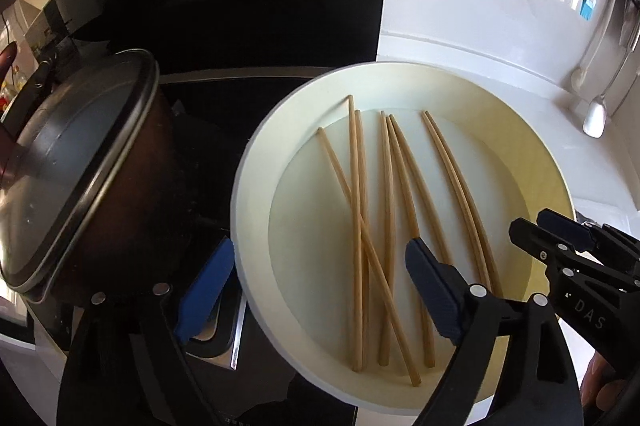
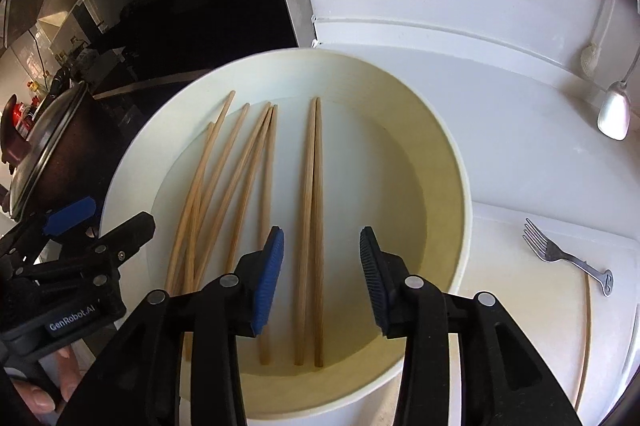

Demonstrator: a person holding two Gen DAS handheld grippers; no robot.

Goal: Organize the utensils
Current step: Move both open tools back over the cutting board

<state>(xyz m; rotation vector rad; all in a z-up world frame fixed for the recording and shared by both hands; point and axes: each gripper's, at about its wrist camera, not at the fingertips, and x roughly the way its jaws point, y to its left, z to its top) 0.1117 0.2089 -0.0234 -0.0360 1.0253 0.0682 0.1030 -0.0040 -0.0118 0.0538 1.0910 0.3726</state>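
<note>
Blue-padded fingers fill the foreground, and the right gripper (image 2: 322,278) is seen with its jaws spread wide, poised above the near ends of a neat pair of chopsticks (image 2: 311,226). Nothing is held between the pads. The left gripper (image 1: 320,290) is likewise parted and empty: one finger is set outside the rim of the white bowl (image 1: 256,161), beside the lidded pot (image 1: 80,165), the other over the bowl's floor.

Inside the bowl, eight chopsticks can be counted. The rightmost two are laid side by side, touching, parallel. The remaining six (image 2: 224,193) are still bunched to the left, several crossing one another, so little pairing appears to be done there.

A fork (image 2: 560,254) is spotted on the white counter to the right of the bowl, well apart from it, and a white spoon (image 2: 614,113) is lying farther back.

Progress is judged early: one pair looks sorted, while the crossed sticks are yet to be untangled and matched, and the fork and spoon seem untouched. Whether a holder exists for them cannot be told from these views.
</note>
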